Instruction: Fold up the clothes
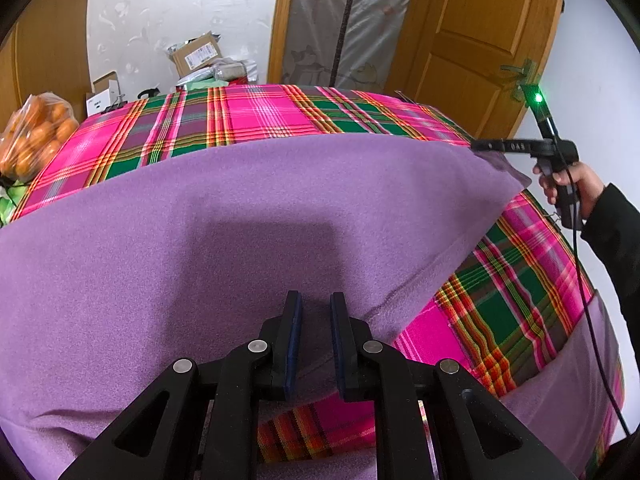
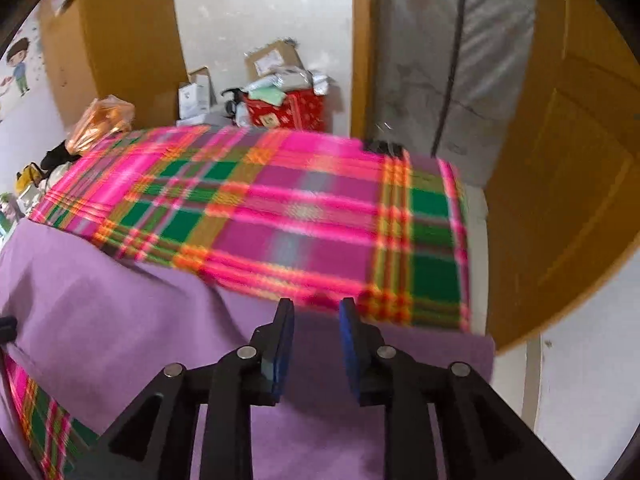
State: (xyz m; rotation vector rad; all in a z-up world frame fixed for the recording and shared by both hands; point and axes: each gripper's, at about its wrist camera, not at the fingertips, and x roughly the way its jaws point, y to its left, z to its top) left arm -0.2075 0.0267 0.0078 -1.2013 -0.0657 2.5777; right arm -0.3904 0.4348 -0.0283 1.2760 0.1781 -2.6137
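Lying across the plaid-covered table (image 1: 256,116), the purple fleece cloth (image 1: 200,240) covers the table's near half, its far edge running straight and its right corner raised off the plaid. The left gripper (image 1: 316,308) sits at the table's near edge, jaws narrow, with a fold of fleece between the pads; it appears to pinch that fold. The right gripper (image 2: 316,312) hovers over the cloth near the table's right corner, jaws partly apart; whether its pads press the fleece cannot be told, as this view is blurred. A hand (image 1: 568,180) in a dark sleeve carries it. Judged risk: if the right jaws hold only a thin edge, the corner may slip free during the fold and leave the layers skewed; a pull against the left pinch could also drag the plaid cover. At the table's far left rests a bag of oranges (image 1: 36,136); behind the table stand cardboard boxes (image 1: 196,54) and a wooden door (image 1: 480,32). Nothing stands on the fleece.
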